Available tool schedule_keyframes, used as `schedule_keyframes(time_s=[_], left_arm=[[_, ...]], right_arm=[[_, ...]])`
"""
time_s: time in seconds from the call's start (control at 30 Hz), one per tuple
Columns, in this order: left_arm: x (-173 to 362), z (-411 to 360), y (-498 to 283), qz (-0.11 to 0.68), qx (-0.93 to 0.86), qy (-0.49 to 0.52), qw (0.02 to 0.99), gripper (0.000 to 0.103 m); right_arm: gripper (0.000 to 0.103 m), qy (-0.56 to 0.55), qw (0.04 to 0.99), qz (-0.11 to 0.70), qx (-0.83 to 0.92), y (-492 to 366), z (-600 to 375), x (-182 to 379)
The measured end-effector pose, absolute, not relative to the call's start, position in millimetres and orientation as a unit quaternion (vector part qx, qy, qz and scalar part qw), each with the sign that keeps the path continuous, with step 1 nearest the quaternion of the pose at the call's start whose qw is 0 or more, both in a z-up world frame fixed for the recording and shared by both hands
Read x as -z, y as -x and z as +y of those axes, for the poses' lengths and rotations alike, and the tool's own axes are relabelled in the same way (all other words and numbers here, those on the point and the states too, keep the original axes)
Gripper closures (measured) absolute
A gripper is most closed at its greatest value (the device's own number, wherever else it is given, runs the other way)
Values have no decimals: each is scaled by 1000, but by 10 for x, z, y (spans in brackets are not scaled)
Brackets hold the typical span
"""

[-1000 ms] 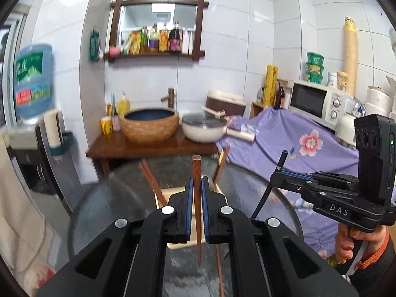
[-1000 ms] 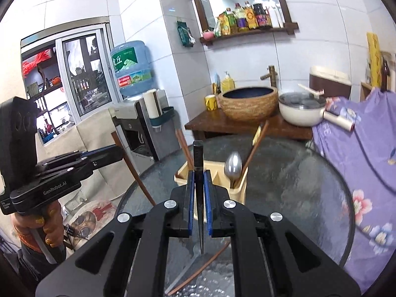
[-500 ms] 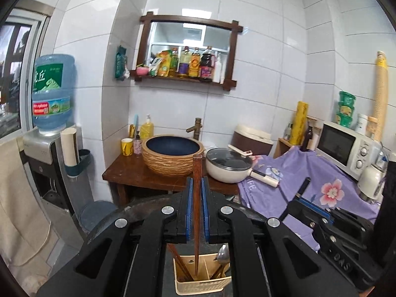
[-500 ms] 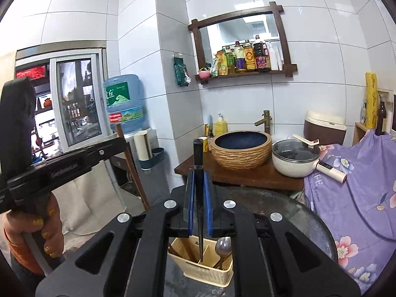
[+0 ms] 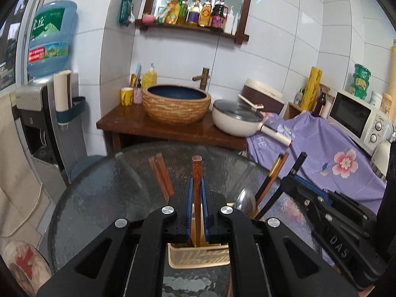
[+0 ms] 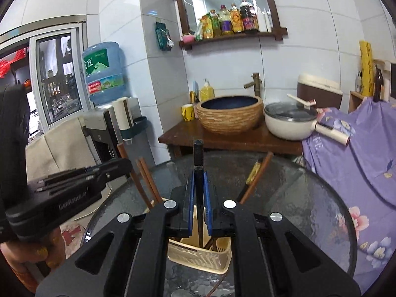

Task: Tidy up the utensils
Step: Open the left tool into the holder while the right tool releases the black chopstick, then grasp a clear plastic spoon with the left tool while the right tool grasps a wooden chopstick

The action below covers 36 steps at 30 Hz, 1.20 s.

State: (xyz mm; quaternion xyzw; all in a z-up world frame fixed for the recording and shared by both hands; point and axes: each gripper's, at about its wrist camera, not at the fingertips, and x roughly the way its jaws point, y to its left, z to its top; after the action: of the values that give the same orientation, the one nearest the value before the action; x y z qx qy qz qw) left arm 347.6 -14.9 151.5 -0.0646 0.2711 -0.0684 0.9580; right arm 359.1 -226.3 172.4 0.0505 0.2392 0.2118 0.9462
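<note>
A cream utensil holder stands on the round glass table; it also shows in the right wrist view. My left gripper is shut on a brown chopstick, held upright with its lower end inside the holder. My right gripper is shut on a black chopstick, also upright, its tip down in the holder. Brown chopsticks, a spoon and a dark gold-banded pair lean in the holder. The right gripper also shows in the left view.
A wooden stand behind the table carries a woven basin and a white pan. A purple flowered cloth and a microwave are at the right. A water dispenser stands at the left.
Both grippers have come down over the holder, each with its chopstick. The chopstick tips now sit inside the holder, and the table fills more of both views.
</note>
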Motion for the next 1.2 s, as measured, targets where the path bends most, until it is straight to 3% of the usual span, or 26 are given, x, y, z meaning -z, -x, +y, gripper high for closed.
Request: schedule_keyframes(time_s=[0.27,0.3,0.33,0.37,0.4,0.43,0.47,0.63,0.8,0.93,1.13,1.2], left_arm=[[-1283,-143,-3496,285,69,59,954,96],[-1287,-136,-3478,281,69,60,955,95],[-1297,-128,-3451,277,70,59,956,88],[-1317,-114,-3395,270,70,59,959,81],[-1332,-115,-3342,263,71,59,960,67],[-1349,-99,-3269,254,72,61,963,53],[-1362,-76,-3174,242,72,64,965,48],[-1245,65,-2814,220,51,75,971,22],[-822,244,-2617,253,8,81,964,17],[-472,316,-2562,294,-10,78,953,15],[-48,338,-2508,344,-16,86,935,14],[49,353,-2499,356,-16,90,930,14]], right_arm=[[95,-62,945,248,-205,-3636,-2355,-1520],[94,-65,946,245,-204,-3625,-2363,-1525],[93,-69,946,242,-205,-3611,-2386,-1529],[85,-71,946,241,-206,-3596,-2402,-1534],[66,-73,947,235,-204,-3549,-2430,-1529],[55,-73,950,231,-199,-3510,-2442,-1537],[41,-71,953,222,-191,-3433,-2461,-1530],[41,-38,961,206,-181,-3074,-2467,-1425],[39,9,954,257,-151,-2863,-2384,-961],[39,9,926,350,-144,-2913,-2321,-386],[48,-7,897,424,-122,-3088,-2234,162],[56,-13,892,436,-117,-3162,-2216,244]])
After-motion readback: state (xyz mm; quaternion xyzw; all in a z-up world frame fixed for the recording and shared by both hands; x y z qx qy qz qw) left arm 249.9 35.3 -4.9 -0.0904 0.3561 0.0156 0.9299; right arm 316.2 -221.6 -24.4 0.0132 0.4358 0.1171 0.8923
